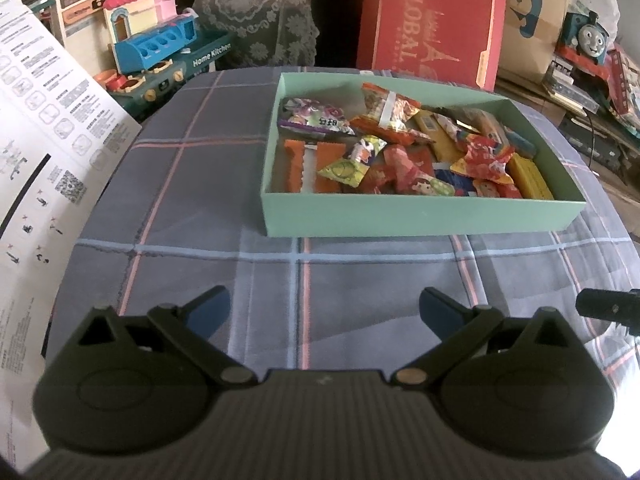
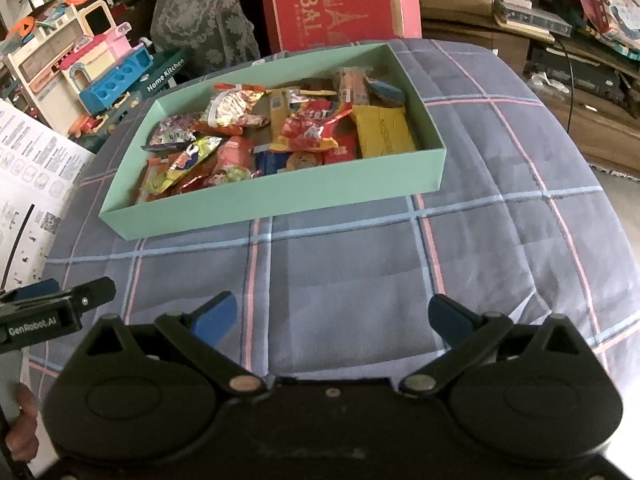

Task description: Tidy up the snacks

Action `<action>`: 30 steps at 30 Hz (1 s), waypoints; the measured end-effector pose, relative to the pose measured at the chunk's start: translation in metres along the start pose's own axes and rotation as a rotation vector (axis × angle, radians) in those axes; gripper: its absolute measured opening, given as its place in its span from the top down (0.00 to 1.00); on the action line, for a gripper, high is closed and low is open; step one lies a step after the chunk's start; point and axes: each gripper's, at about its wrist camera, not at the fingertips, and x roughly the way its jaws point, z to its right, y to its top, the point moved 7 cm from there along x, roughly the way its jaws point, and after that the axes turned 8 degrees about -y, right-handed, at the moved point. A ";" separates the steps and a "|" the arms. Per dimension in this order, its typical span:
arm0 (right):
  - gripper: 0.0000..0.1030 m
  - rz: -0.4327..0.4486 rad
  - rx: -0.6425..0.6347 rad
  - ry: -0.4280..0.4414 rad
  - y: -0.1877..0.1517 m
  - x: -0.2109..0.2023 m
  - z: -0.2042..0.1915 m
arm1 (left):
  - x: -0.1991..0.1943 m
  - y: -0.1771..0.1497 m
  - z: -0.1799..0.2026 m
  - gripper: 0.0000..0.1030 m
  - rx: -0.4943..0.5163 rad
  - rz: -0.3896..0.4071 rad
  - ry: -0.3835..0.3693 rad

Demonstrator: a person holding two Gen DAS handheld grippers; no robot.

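Left gripper (image 1: 325, 308): jaws spread wide, nothing between them, hovering over the plaid tablecloth (image 1: 208, 208) near the table's front edge. Right gripper (image 2: 332, 314): same config, jaws fully apart and empty, also above bare cloth at the front. The two units sit side by side; in the right wrist view the left unit's black finger marked "GenRobot.AI" enters at the lower left, w/ part of a hand (image 2: 22, 420) below it. Task items: snacks (image 1: 400, 148) lie in a loose heap inside a shallow green box (image 1: 420, 214), which rests on the cloth toward the table's far side, well apart from both grippers. Box contents incl. a purple packet (image 1: 316, 116) at far left, orange wrappers (image 1: 308, 168) at near left, a yellow pack (image 1: 528, 178) against the right wall, and a red packet (image 2: 308, 128) approx. mid-box. No snack is visible on the cloth outside the box. Behind the table: a red carton (image 1: 428, 36) and a toy kitchen set (image 1: 156, 48). At left, a white printed sheet (image 1: 44, 128) overlaps the table edge.
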 end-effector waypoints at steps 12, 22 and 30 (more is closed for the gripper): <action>0.00 0.032 -0.005 -0.011 0.013 -0.004 -0.002 | -0.002 0.002 0.002 0.00 0.019 0.012 0.013; 0.00 0.031 0.002 -0.009 0.013 -0.002 -0.002 | -0.004 0.004 0.001 0.00 0.020 0.020 0.023; 0.00 0.029 -0.002 -0.008 0.013 -0.002 -0.004 | -0.004 0.004 0.001 0.00 0.018 0.019 0.023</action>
